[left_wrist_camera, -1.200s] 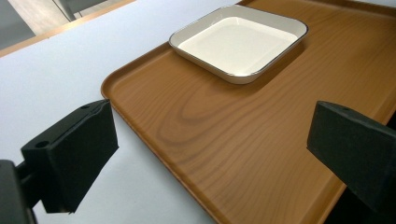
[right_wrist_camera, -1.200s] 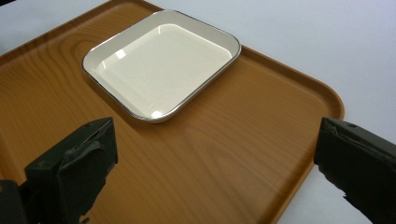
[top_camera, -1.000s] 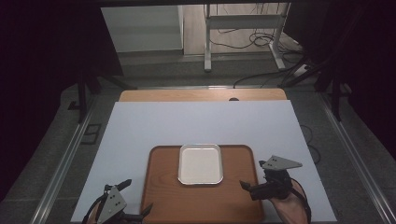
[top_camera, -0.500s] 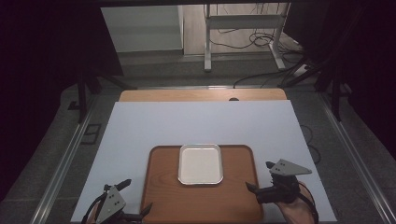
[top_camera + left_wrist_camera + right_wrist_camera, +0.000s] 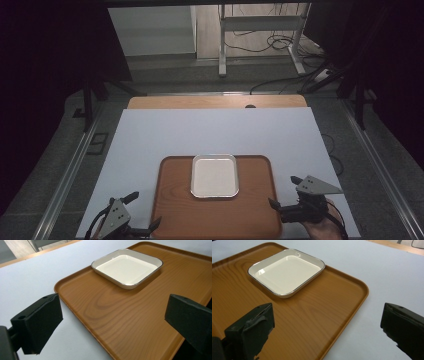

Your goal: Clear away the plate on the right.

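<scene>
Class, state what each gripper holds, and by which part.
Nothing is held: left gripper and right gripper are open, flanking the wooden tray.

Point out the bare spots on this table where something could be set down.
The white table cover lies bare beyond the wooden tray, up to the table's far wooden edge, and in strips beside it. On the tray, bare wood lies nearer than the white dish. The left gripper and right gripper crowd the near corners.
</scene>
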The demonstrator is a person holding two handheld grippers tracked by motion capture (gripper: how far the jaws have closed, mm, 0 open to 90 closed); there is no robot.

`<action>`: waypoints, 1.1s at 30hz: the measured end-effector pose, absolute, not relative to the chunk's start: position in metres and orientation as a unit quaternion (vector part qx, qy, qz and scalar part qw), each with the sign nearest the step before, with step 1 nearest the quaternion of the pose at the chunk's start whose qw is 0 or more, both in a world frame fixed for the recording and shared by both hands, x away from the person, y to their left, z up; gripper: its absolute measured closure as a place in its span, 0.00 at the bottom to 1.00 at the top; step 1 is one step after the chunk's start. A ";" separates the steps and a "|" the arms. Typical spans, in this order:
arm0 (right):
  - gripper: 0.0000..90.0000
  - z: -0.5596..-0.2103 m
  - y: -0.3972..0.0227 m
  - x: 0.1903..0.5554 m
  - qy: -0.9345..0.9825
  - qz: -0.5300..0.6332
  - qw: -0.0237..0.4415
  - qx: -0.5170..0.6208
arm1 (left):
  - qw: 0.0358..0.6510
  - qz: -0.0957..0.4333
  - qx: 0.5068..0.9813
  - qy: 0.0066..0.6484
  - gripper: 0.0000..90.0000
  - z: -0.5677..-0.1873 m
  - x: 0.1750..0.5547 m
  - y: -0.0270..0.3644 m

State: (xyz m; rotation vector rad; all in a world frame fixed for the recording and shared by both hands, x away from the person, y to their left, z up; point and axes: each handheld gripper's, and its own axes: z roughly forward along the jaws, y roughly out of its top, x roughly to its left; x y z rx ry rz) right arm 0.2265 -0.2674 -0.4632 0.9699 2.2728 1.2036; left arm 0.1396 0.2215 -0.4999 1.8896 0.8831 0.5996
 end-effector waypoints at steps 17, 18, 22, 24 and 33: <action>0.00 -0.468 -0.288 0.208 0.781 0.456 0.202 0.375 | 0.466 0.245 0.771 0.358 0.01 -0.500 0.140 0.221; 0.00 -0.469 -0.289 0.206 0.779 0.457 0.204 0.378 | 0.466 0.245 0.771 0.358 0.01 -0.500 0.140 0.221; 0.00 -0.472 -0.295 0.200 0.774 0.461 0.204 0.383 | 0.465 0.246 0.771 0.357 0.01 -0.500 0.140 0.221; 0.00 -0.475 -0.297 0.197 0.776 0.460 0.200 0.383 | 0.465 0.246 0.772 0.357 0.01 -0.500 0.140 0.221; 0.00 -0.481 -0.302 0.189 0.779 0.452 0.193 0.389 | 0.465 0.247 0.772 0.356 0.01 -0.500 0.140 0.220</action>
